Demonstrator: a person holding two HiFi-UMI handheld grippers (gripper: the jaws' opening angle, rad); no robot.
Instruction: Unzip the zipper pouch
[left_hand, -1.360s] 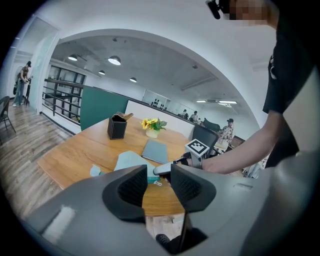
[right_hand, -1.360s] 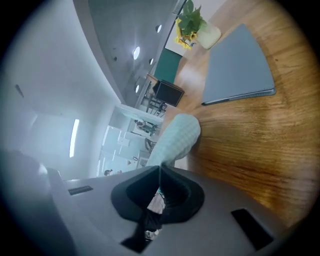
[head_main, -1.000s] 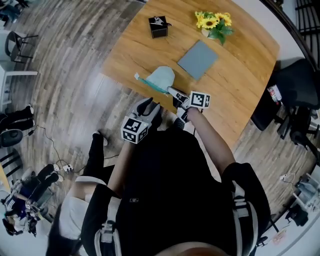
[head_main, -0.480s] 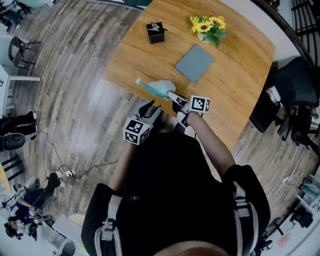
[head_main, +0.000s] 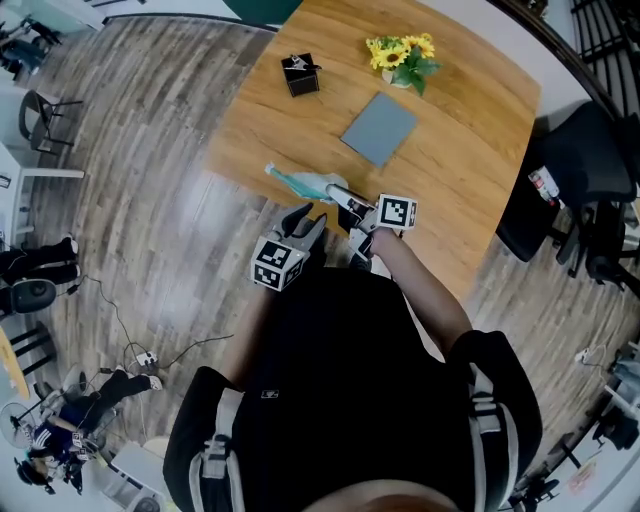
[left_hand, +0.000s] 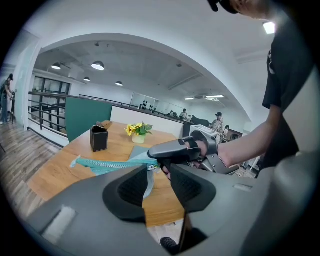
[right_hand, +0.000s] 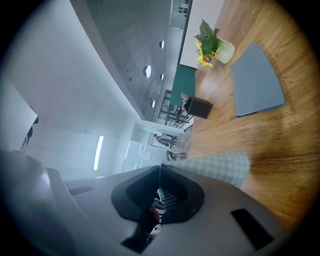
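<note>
Right claw (right_hand: 160, 170) is pressed together on the zipper end of the teal pouch (head_main: 303, 182) — the pull itself is hidden between its pads. The pouch is at the near edge of the surface (head_main: 470, 150). Left claw (left_hand: 159, 171) stands spread just beside it — a pale strip of the pouch hangs in its gap, contact unclear.

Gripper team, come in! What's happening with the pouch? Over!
Right gripper shut on pouch end. Left gripper open, pouch corner dangling between its fingers. Zipper looks zipped. Gray mat, black box, flowers farther back, apart.
</note>
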